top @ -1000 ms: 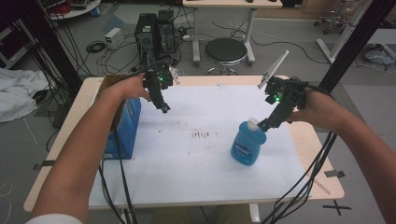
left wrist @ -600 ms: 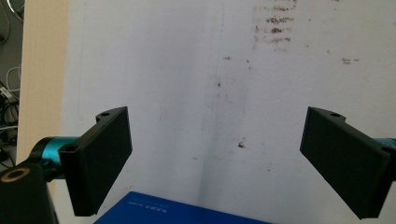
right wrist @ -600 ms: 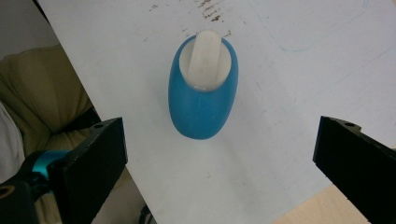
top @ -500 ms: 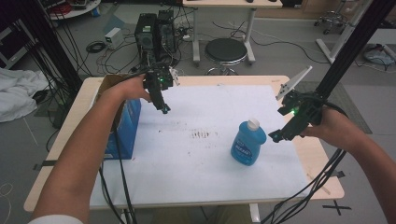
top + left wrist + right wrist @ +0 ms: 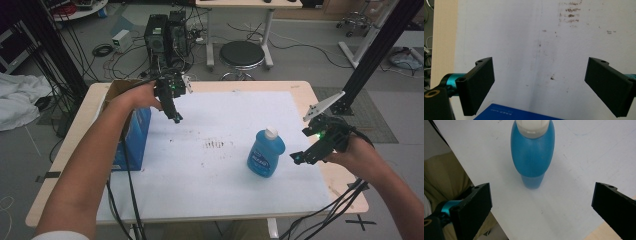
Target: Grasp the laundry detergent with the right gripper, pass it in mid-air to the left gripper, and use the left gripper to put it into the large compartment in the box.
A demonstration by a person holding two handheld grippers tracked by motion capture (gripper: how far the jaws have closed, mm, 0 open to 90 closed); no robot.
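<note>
Blue bottle (image 5: 265, 153): upright, right of centre in the high view, on the white table (image 5: 225, 115).
Right gripper (image 5: 299, 156): jaws wide, empty, just beside the bottle.
Left gripper (image 5: 176, 118): jaws wide, empty, upper left, near the blue box (image 5: 134, 137).
Risk: a jaw hitting the bottle's side may tip it; the rounded body may slip.

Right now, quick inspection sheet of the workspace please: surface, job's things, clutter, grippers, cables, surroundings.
Surface: white mat on a wooden table, brown smudges near the middle.
Job's things: blue bottle, white cap, upright on the mat, free of both grippers.
Clutter: blue box at the table's left edge.
Grippers: left gripper open over the mat beside the box; right gripper open, just right of the bottle.
Cables: black leads trail along both forearms off the near edge.
Surroundings: stool, computer towers, floor wiring, black frame posts.
</note>
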